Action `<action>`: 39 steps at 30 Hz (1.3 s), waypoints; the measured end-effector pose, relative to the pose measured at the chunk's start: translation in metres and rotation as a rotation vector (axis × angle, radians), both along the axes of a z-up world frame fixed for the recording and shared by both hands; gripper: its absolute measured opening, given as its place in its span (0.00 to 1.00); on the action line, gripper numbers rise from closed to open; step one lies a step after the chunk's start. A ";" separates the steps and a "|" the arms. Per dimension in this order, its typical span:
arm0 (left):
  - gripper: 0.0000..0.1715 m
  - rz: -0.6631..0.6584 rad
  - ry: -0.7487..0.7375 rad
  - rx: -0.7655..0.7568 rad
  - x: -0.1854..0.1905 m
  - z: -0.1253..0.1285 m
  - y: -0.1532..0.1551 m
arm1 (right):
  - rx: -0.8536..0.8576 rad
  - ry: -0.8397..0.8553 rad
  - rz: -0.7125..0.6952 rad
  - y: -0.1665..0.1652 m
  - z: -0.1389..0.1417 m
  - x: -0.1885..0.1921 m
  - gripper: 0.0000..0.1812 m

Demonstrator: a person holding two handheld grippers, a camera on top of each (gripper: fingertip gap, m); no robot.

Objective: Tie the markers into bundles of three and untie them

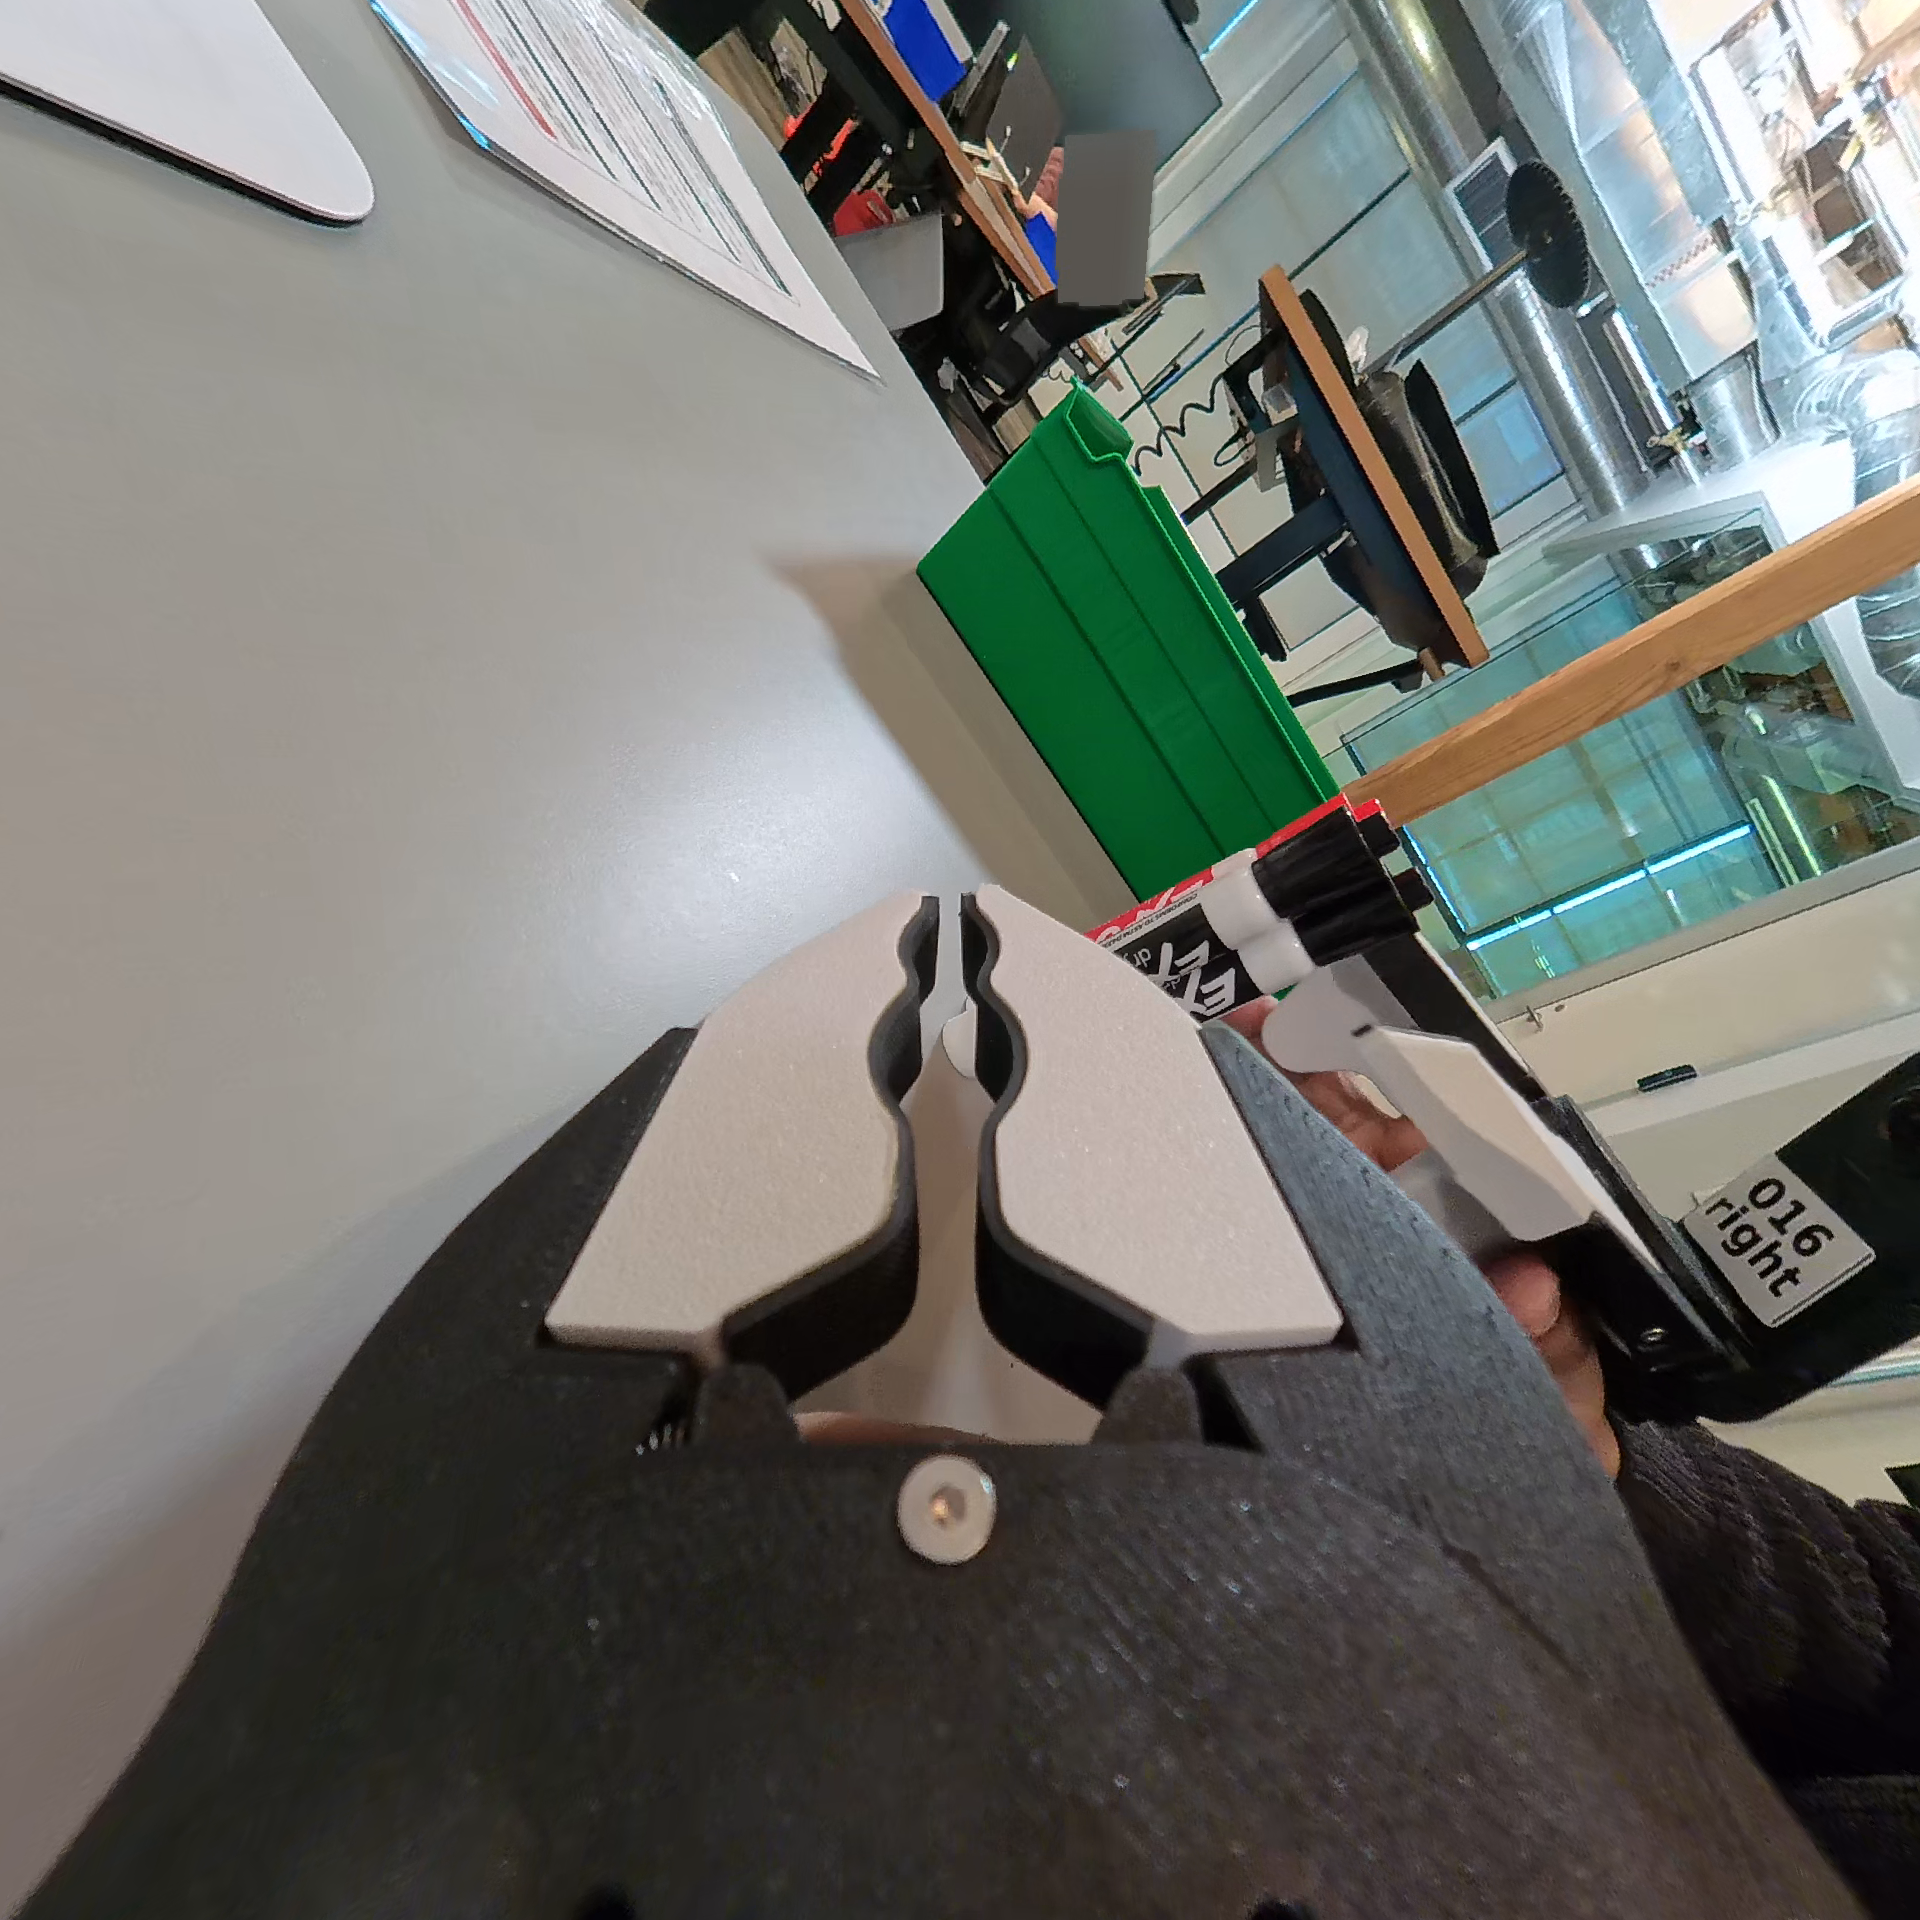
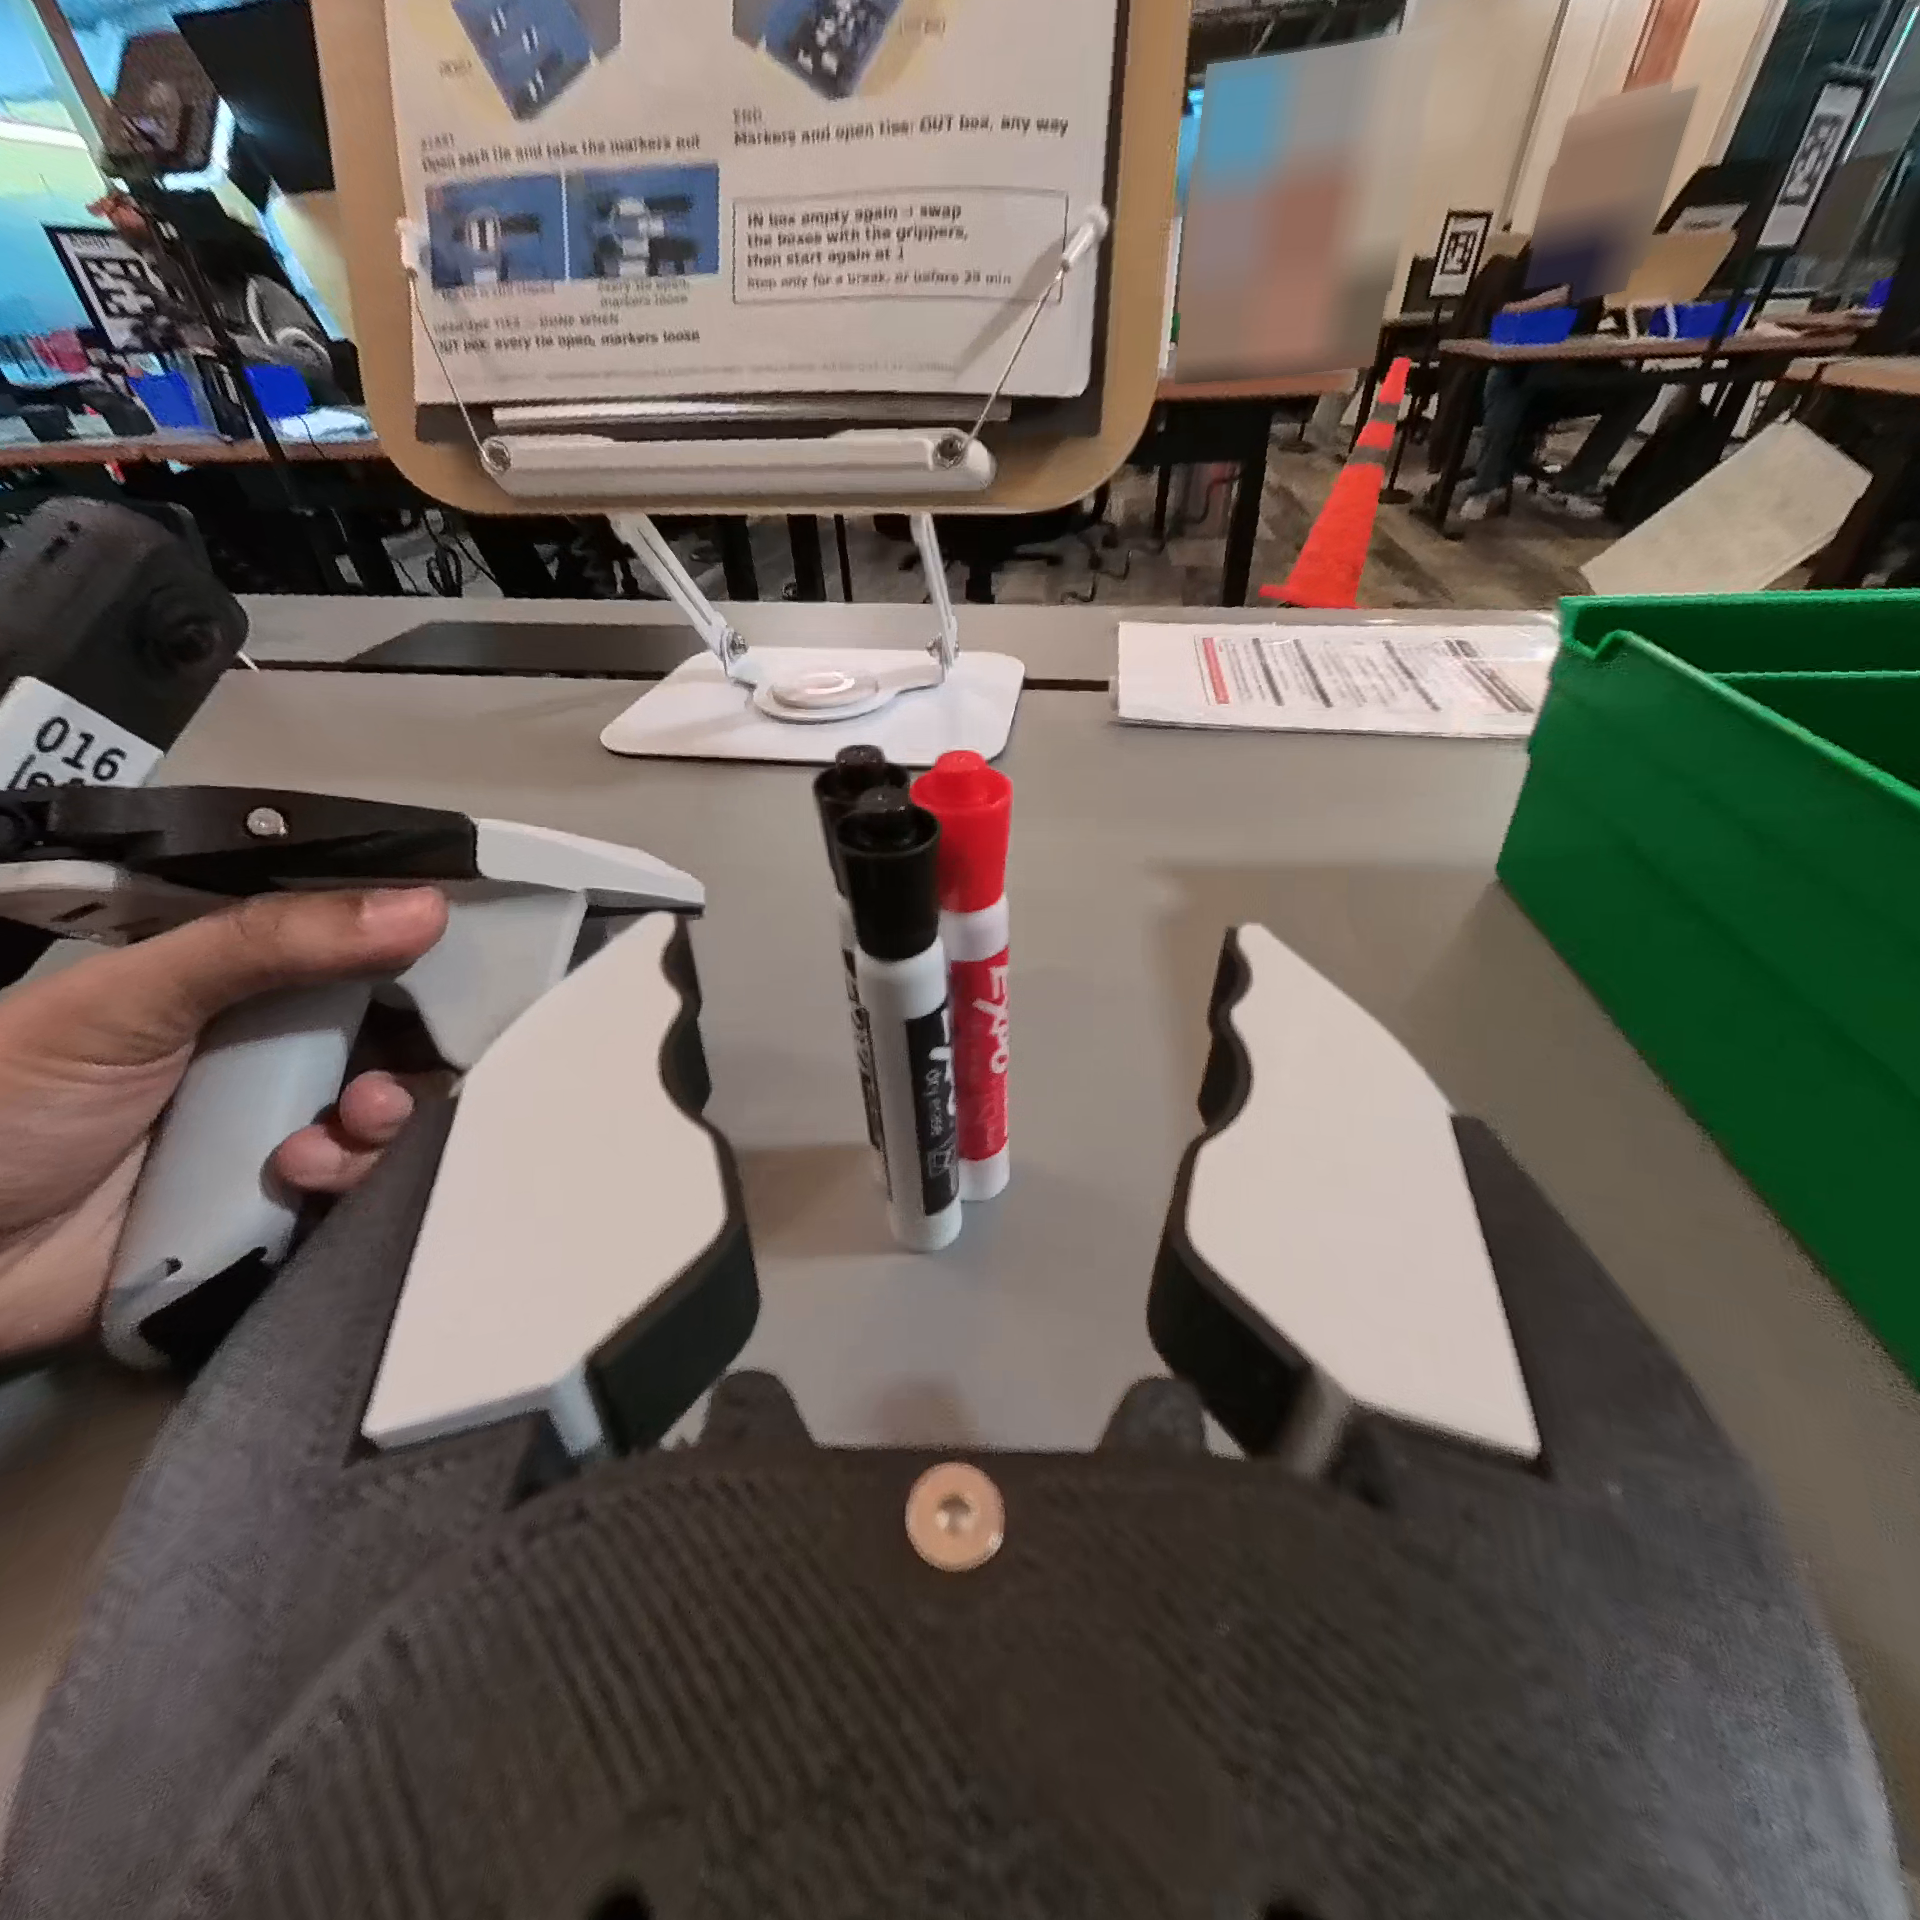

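Note:
Three markers stand upright and pressed together on the grey table point(image 2: 1299, 852): two black-capped markers point(image 2: 899, 997) and a red one point(image 2: 977, 935). No tie shows on them. My right gripper point(image 2: 956, 930) is open, with its fingers on either side of the markers and apart from them. My left gripper point(image 1: 951, 909) is shut, with only a thin slit between its fingers; a sliver of white shows in the slit and I cannot tell what it is. It sits just left of the markers point(image 1: 1278, 925), over the right gripper's left finger point(image 2: 582, 1122). A hand point(image 2: 156, 1039) holds it.
A green bin point(image 2: 1714, 883) stands at the right, close to the markers; it also shows in the left wrist view point(image 1: 1101, 665). A document stand's white base point(image 2: 810, 696) sits behind the markers. A printed sheet point(image 2: 1330, 675) lies at the back right. An orange cone point(image 2: 1340, 520) stands beyond the table.

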State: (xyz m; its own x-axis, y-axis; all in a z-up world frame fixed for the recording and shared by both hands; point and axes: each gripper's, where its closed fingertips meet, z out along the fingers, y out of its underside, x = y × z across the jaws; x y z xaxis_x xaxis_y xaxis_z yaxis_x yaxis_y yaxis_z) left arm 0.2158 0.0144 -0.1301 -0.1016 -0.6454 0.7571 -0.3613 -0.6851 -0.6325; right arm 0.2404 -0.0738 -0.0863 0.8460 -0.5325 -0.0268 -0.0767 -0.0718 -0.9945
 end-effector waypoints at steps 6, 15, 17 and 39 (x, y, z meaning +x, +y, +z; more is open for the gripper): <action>0.03 0.010 -0.017 -0.015 -0.001 0.002 0.002 | -0.077 -0.047 -0.035 0.016 -0.005 0.003 0.53; 0.03 0.002 -0.022 -0.019 -0.001 0.003 0.001 | -0.173 -0.031 -0.011 0.036 -0.016 0.011 0.54; 0.04 0.000 -0.023 -0.023 -0.001 0.003 0.001 | -0.185 0.003 0.003 0.038 -0.020 0.012 0.55; 0.05 -0.008 -0.067 -0.032 -0.003 0.009 -0.001 | -0.157 0.017 0.049 0.015 -0.012 0.006 0.58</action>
